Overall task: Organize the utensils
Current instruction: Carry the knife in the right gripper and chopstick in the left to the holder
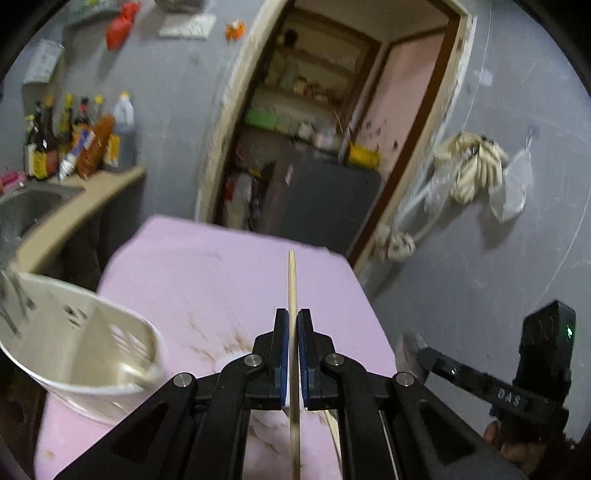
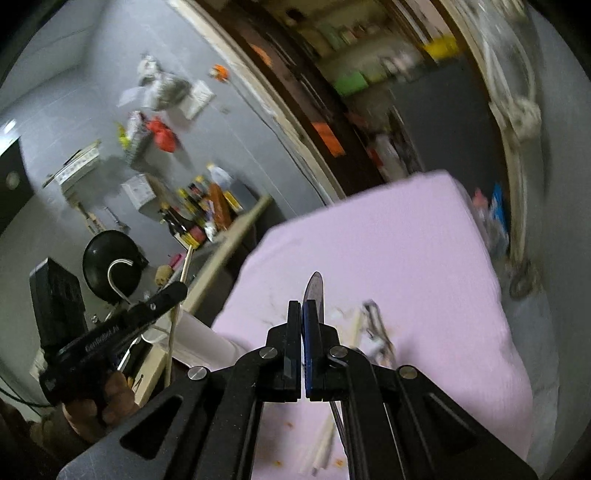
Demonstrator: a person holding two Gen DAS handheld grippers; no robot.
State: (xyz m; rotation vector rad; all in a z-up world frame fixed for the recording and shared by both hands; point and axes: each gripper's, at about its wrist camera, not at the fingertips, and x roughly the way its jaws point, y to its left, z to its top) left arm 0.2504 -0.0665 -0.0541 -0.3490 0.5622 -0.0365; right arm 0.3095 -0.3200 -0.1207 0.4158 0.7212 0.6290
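Sauce bottles are seen on a counter beside a steel sink; a red bag is hung on the grey wall.

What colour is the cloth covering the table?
Pale pink-lilac, with brownish stains; the table cloth shows best in the left wrist view.

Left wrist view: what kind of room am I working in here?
Most likely a home kitchen. A steel sink is set into a counter, sauce and oil bottles stand beside it, and the open doorway shows pantry shelves stocked with containers.
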